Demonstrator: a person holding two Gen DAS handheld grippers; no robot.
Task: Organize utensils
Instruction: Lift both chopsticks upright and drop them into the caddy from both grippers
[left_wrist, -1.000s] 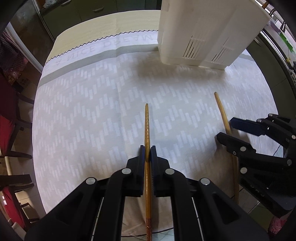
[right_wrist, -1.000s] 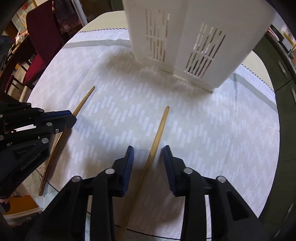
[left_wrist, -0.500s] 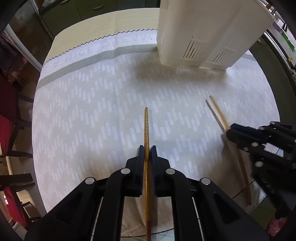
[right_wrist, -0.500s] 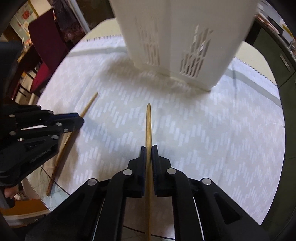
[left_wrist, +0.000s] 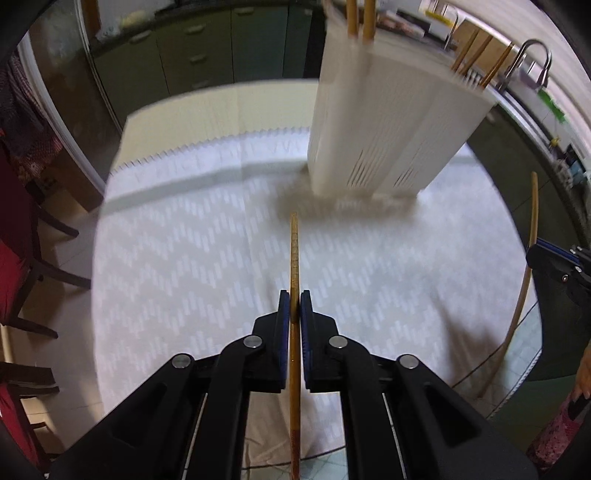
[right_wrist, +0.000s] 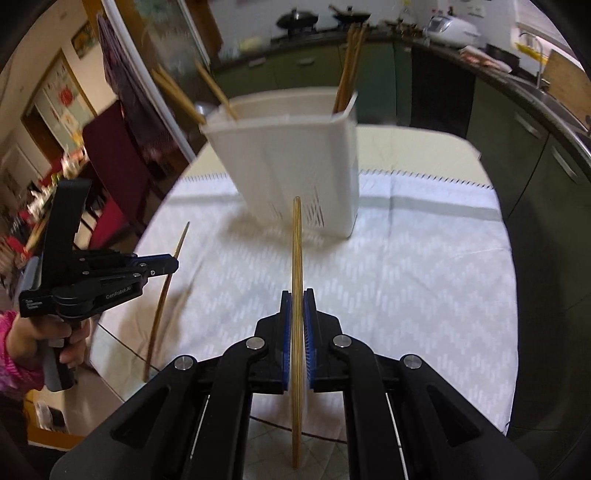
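My left gripper (left_wrist: 294, 300) is shut on a brown wooden chopstick (left_wrist: 294, 254), held above the table and pointing at the holder. My right gripper (right_wrist: 297, 301) is shut on a lighter wooden chopstick (right_wrist: 296, 251), also lifted. A tall white slotted utensil holder (left_wrist: 384, 125) stands at the far side of the table, with several chopsticks (left_wrist: 364, 16) sticking out of its top. It also shows in the right wrist view (right_wrist: 295, 166). The right gripper (left_wrist: 554, 258) with its chopstick (left_wrist: 532, 221) shows at the right edge of the left wrist view. The left gripper (right_wrist: 162, 264) shows at the left of the right wrist view.
The round table carries a white patterned cloth (left_wrist: 184, 258). Red chairs (right_wrist: 110, 166) stand beside the table on the left. Dark green kitchen cabinets (right_wrist: 517, 129) and a counter with a sink tap (left_wrist: 532, 55) run behind.
Both grippers have lifted their chopsticks off the cloth and tilted up, so the holder's top now shows. A second ago the right gripper was open around its chopstick; it has shut on it.
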